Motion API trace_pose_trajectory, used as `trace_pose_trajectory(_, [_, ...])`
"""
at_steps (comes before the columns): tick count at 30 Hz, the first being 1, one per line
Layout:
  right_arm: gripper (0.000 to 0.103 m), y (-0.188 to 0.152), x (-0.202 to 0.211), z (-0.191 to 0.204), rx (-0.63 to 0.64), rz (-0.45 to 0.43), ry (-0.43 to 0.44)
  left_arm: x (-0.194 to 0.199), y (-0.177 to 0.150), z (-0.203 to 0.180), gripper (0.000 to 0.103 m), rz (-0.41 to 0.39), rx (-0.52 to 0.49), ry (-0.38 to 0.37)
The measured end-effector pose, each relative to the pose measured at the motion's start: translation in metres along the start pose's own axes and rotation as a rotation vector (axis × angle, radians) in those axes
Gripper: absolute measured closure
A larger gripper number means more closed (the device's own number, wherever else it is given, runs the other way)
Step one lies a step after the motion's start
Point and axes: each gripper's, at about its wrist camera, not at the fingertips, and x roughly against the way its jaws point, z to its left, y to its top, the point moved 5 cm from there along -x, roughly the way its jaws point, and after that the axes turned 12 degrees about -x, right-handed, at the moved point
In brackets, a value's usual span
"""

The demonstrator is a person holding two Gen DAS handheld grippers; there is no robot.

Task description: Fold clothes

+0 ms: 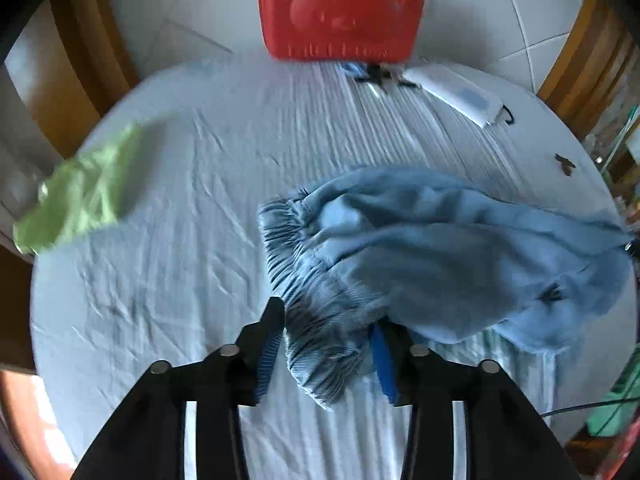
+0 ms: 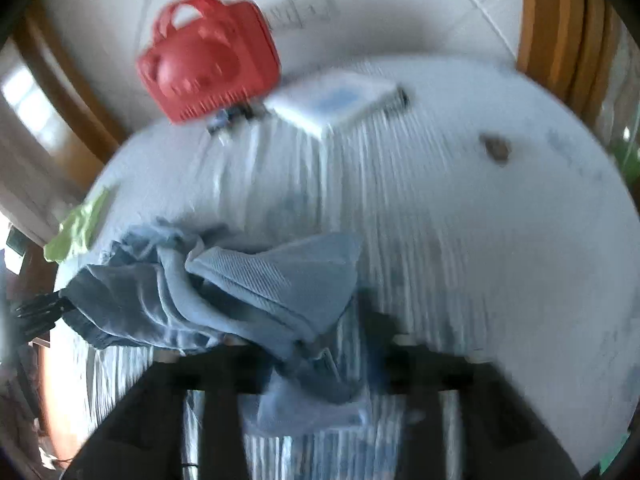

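Left gripper (image 1: 326,344): jaws spread fairly wide, blue pads on the inner faces, with the ribbed elastic waistband of the blue garment (image 1: 420,248) bunched between them. The cloth touches the right-hand pad; there is a gap to the left-hand one, so it looks loosely caught, not clamped (cannot tell if it truly grips). From the waistband the garment runs up and to the right in a crumpled heap, lifted off the table (image 1: 180,208), which is round and covered with a pale wrinkled cloth.

Right gripper (image 2: 320,364): heavily blurred, dark fingers low in the frame, a fold of the same blue garment (image 2: 256,288) lying across and between them. Cannot tell how far the jaws stand apart or whether they pinch the cloth. The garment stretches from there to the left, its far end reaching a dark object at the left edge (too blurred to name).

Further out: a green cloth (image 1: 80,196) at the table's left edge, well apart from the blue garment. At the far edge, a red plastic basket (image 1: 340,8) and beside it a white flat box (image 1: 456,92) with a blue patch. A small dark speck (image 1: 564,164) sits on the right part of the table. Tiled white floor beyond.
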Motion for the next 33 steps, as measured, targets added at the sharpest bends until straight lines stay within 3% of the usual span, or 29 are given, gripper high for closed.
trace_pose_trajectory(1, [0.026,-0.004,-0.002,-0.004,-0.005,0.006,0.004,0.003,0.001,-0.003,0.039,-0.011,-0.002,-0.006])
trace_pose_trajectory(2, [0.024,-0.007,-0.001,-0.006,-0.005,0.007,0.01,0.008,0.002,-0.006,0.022,-0.026,-0.004,-0.01])
trace_pose_trajectory(3, [0.023,-0.01,0.0,-0.008,-0.005,0.008,0.017,0.012,0.003,-0.009,0.017,-0.042,-0.005,-0.014])
trace_pose_trajectory(5, [0.023,-0.013,0.004,-0.011,-0.003,0.001,0.03,0.021,0.006,-0.014,0.016,-0.073,-0.009,-0.022])
trace_pose_trajectory(8, [0.022,-0.014,0.017,-0.017,-0.015,-0.03,0.05,0.024,0.018,-0.001,0.016,-0.108,0.021,0.035])
trace_pose_trajectory(11, [0.022,-0.013,0.036,-0.026,-0.064,-0.089,0.079,0.001,0.033,0.034,0.016,-0.069,0.092,0.106])
trace_pose_trajectory(14, [0.022,-0.012,0.051,-0.041,-0.125,-0.132,0.077,-0.034,0.038,0.052,0.017,-0.005,0.069,0.181])
trace_pose_trajectory(18, [0.022,-0.016,0.05,-0.057,-0.155,-0.111,0.039,-0.065,0.033,0.049,0.017,0.024,0.044,0.135])
trace_pose_trajectory(24, [0.022,-0.038,0.023,-0.049,-0.105,-0.009,0.072,-0.11,0.019,0.041,0.017,0.095,0.036,0.109])
trace_pose_trajectory(27, [0.022,-0.035,-0.003,-0.047,-0.111,0.016,0.068,-0.118,0.018,0.042,0.014,0.068,0.057,0.086])
trace_pose_trajectory(29, [0.035,-0.034,-0.021,-0.046,-0.115,0.032,0.065,-0.118,0.017,0.042,0.012,0.05,0.046,0.089])
trace_pose_trajectory(30, [0.065,-0.033,-0.029,-0.046,-0.117,0.04,0.064,-0.118,0.016,0.041,0.012,0.05,0.035,0.086])
trace_pose_trajectory(31, [0.079,-0.032,-0.038,-0.045,-0.119,0.048,0.062,-0.117,0.015,0.04,0.013,0.053,0.022,0.082])
trace_pose_trajectory(33, [0.084,-0.024,-0.041,-0.039,-0.101,0.035,0.047,-0.114,0.017,0.04,0.031,0.083,0.034,0.069])
